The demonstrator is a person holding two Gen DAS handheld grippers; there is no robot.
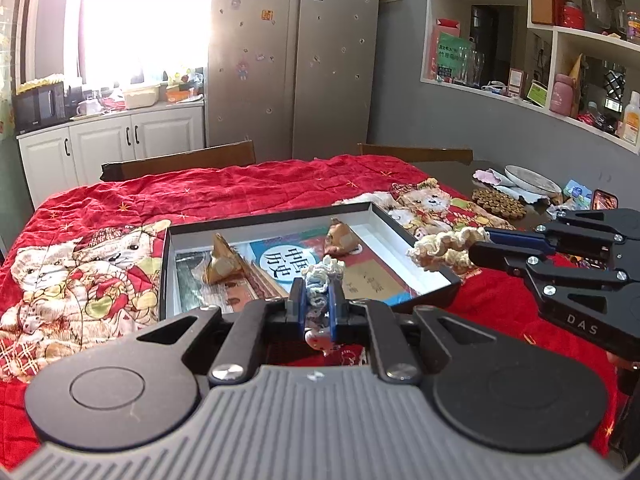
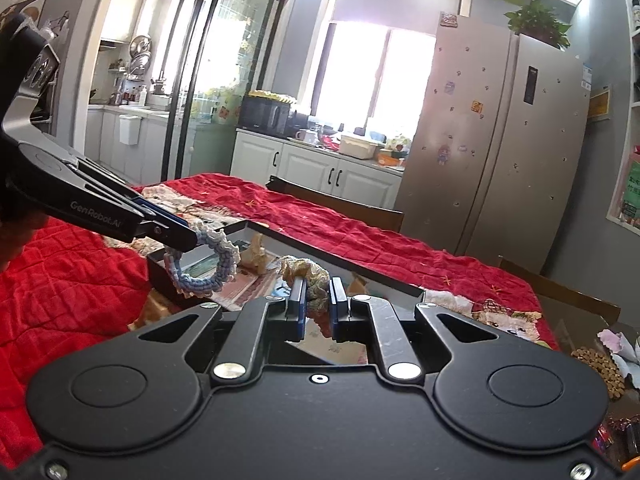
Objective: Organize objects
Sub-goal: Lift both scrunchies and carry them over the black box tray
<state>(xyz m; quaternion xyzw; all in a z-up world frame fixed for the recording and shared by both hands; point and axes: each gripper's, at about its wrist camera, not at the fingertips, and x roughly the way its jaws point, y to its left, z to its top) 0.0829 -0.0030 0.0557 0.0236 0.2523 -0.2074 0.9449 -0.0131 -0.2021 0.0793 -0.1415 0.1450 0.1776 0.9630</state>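
Observation:
My left gripper (image 1: pixel 317 287) is shut on a blue and white crocheted ring (image 1: pixel 322 276), held over the near edge of a black box lid (image 1: pixel 384 210). The ring also shows in the right wrist view (image 2: pixel 208 258), hanging from the left gripper (image 2: pixel 188 238). My right gripper (image 2: pixel 317 292) is shut on a beige crocheted scrunchie (image 2: pixel 306 276), held above the box's right edge; it shows in the left wrist view (image 1: pixel 448 246) with the right gripper (image 1: pixel 478 250). Inside the box lie a book (image 1: pixel 288 264) and two brown wrapped dumplings (image 1: pixel 220 260).
The box sits on a red quilt (image 1: pixel 240 188) with bear prints covering the table. At the far right of the table are a wooden bead mat (image 1: pixel 498 200), a plate (image 1: pixel 530 179) and small packets. Wooden chairs (image 1: pixel 180 162) stand behind the table.

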